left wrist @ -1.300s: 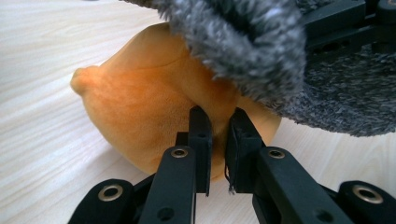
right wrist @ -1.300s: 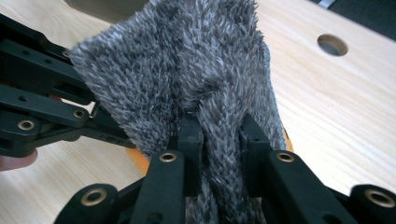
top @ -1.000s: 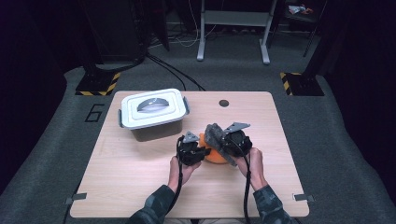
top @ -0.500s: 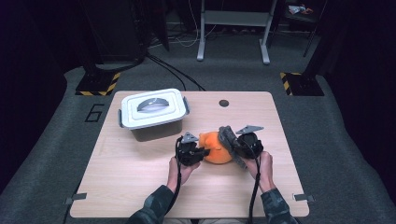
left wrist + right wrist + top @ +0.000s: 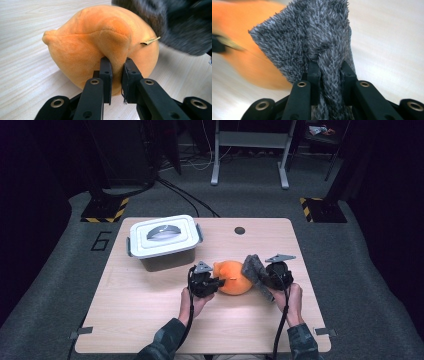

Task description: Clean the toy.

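Left claw (image 5: 116, 72) pinches the orange plush (image 5: 100, 42); right claw (image 5: 329, 72) apparently grips grey cloth (image 5: 319, 37).

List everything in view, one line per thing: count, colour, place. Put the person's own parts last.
plush toy: 1, orange, on the table between the two grippers, a fold of it pinched by the left gripper
fuzzy cloth: 1, dark grey, against the toy's right side, held by the right gripper
lidded box: 1, white lid with grey latches, far left part of the table
table: 1, light wood, centre of the room
cable hole: 1, dark, near the table's far edge
floor mark 6: 1, black, left of the table
metal stand: 1, grey, behind the table
left gripper: 1, black, shut on the toy
right gripper: 1, black, shut on the cloth
hands: 2, at the near edge, dark patterned sleeves
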Tool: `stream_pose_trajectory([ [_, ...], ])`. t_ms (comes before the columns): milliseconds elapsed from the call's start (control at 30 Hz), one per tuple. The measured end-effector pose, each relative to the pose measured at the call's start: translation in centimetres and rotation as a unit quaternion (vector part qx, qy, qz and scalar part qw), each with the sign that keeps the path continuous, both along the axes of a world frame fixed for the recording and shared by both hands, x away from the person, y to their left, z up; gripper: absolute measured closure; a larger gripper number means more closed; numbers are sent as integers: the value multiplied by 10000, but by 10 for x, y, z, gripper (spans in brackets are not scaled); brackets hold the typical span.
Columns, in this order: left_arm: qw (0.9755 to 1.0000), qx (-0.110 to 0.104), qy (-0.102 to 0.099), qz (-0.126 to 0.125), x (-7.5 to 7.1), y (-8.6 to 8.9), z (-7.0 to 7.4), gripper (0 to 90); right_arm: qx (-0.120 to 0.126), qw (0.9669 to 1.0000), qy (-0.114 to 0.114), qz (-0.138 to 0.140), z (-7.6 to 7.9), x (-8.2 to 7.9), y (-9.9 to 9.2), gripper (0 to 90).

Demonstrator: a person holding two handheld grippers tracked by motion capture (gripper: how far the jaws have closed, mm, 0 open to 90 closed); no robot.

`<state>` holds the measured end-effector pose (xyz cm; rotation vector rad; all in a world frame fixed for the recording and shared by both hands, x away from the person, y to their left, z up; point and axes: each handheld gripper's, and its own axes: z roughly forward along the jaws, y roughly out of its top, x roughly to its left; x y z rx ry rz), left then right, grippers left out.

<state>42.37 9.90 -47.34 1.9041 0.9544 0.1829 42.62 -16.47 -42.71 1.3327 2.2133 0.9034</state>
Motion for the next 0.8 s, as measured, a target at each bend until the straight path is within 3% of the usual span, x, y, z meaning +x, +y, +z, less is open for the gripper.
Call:
stream_pose_trajectory([
  [67, 10000, 19, -28, -10, -1, -2, 1, 799, -18, 9997, -169, 156, 15, -5, 12, 750],
  [100, 10000, 10, -40, 1, -1, -3, 2, 798, -78, 9985, -313, 445, 24, -7, 25, 750],
  [133, 10000, 10, -40, 1, -1, -3, 2, 798, -78, 9985, -313, 445, 24, -7, 25, 750],
  [267, 10000, 57, -64, -42, -2, -4, 3, 797, -166, 9954, -286, 894, 26, -7, 57, 749],
  [333, 9998, 156, -91, -41, -1, -4, 3, 797, -376, 9937, -209, 1038, 19, -3, 69, 750],
  [400, 9999, 122, -26, -10, 0, -2, 1, 796, -498, 9931, -241, 1035, 11, -1, 75, 750],
  [433, 9999, 106, 3, -31, 1, 0, 0, 795, -381, 9937, -212, 1035, 10, 0, 74, 750],
  [800, 10000, 8, 54, 16, 1, -1, -1, 794, -386, 9950, -144, 906, 9, 0, 63, 749],
])
